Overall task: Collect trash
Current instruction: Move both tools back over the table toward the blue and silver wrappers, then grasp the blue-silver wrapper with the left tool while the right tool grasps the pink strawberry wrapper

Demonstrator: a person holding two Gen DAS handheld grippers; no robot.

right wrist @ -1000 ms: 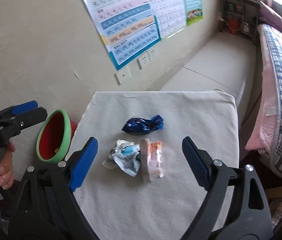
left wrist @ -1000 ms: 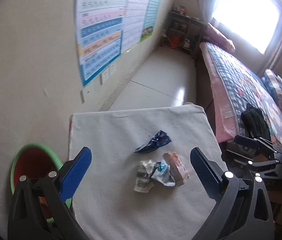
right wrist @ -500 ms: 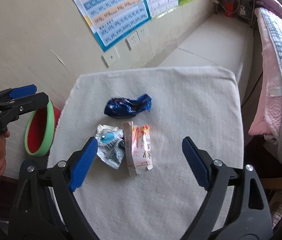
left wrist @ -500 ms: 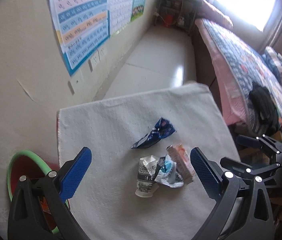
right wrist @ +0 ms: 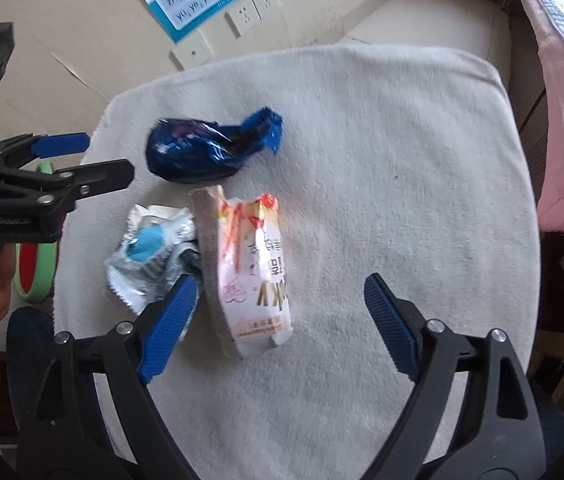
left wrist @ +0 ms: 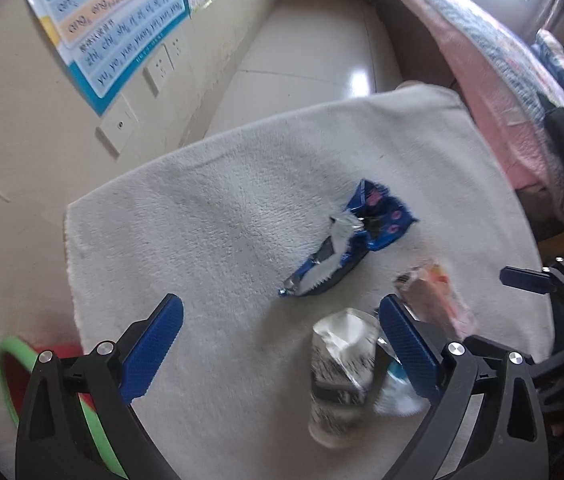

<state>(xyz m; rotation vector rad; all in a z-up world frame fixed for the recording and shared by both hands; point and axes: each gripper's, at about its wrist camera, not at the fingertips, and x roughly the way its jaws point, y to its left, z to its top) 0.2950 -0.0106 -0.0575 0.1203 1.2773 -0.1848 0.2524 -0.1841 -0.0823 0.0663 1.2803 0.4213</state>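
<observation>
Trash lies on a white cloth-covered table (right wrist: 382,160): a blue foil wrapper (right wrist: 209,152) (left wrist: 346,240), a pink-and-white snack packet (right wrist: 249,268) (left wrist: 434,300), a crumpled silver wrapper with a blue spot (right wrist: 149,248) and a crushed paper cup (left wrist: 342,368). My right gripper (right wrist: 277,324) is open, low over the snack packet, which lies between its fingers. My left gripper (left wrist: 282,344) is open above the cloth, the cup near its right finger. A red bin with a green rim (left wrist: 13,384) (right wrist: 37,268) stands beside the table's left edge.
A beige wall with posters (left wrist: 113,20) and sockets (right wrist: 245,16) runs behind the table. A bed with a pink cover (left wrist: 502,68) stands at the right. A tiled floor strip (left wrist: 310,44) lies beyond the table.
Both grippers have come down and closer to the trash. The right one now straddles the snack packet; the left one has neared the cup. Both stay open.
</observation>
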